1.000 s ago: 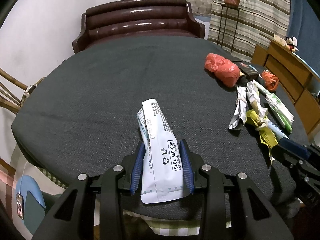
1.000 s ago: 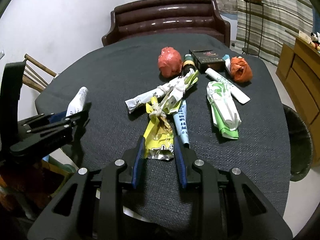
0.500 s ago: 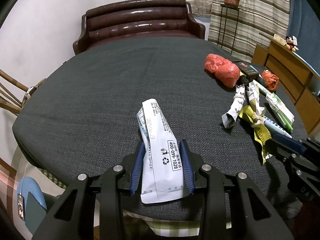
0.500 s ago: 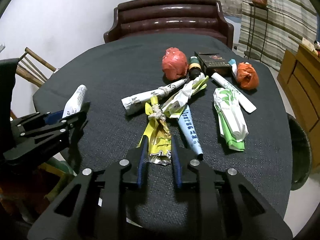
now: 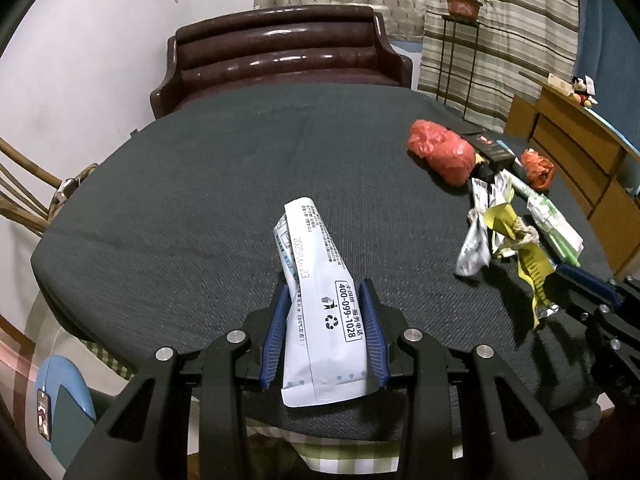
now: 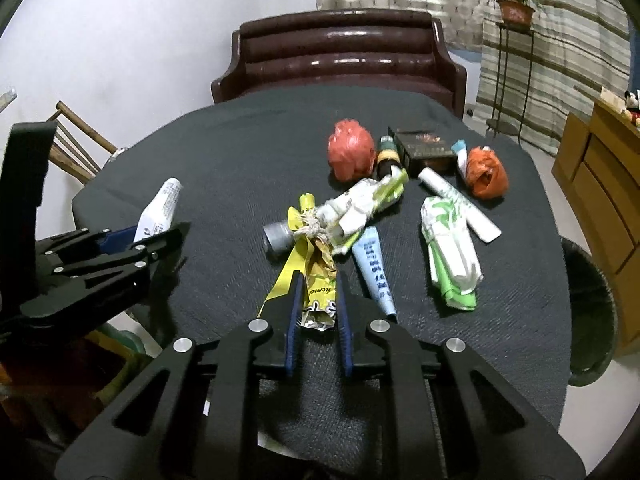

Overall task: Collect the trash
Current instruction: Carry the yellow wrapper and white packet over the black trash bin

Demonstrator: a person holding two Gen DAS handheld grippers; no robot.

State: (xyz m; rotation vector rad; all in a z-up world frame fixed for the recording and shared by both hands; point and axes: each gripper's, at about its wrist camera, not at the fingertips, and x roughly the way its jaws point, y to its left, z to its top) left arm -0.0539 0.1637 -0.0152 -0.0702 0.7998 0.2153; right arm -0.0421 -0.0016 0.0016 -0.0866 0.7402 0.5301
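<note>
My left gripper (image 5: 325, 292) is shut on a white printed packet (image 5: 320, 296) and holds it over the near edge of the dark round table (image 5: 224, 168); the packet also shows in the right wrist view (image 6: 160, 208). My right gripper (image 6: 318, 284) is shut on a yellow crumpled wrapper (image 6: 312, 280), which is tied with string to other wrappers and has its far end lifted. In the left wrist view the yellow wrapper (image 5: 524, 256) hangs from the right gripper (image 5: 576, 284) at the right.
Further trash lies on the table: a red bag (image 6: 350, 156), an orange bag (image 6: 486, 174), a dark box (image 6: 424, 146), a green-and-white packet (image 6: 450, 248), a blue tube (image 6: 374, 268). A brown sofa (image 6: 340, 56) stands behind. A dark bin (image 6: 588, 312) is at right.
My right gripper closed on the yellow wrapper and pulled it toward me, lifting it; the tied bundle dragged along. My left gripper stayed still with the white packet.
</note>
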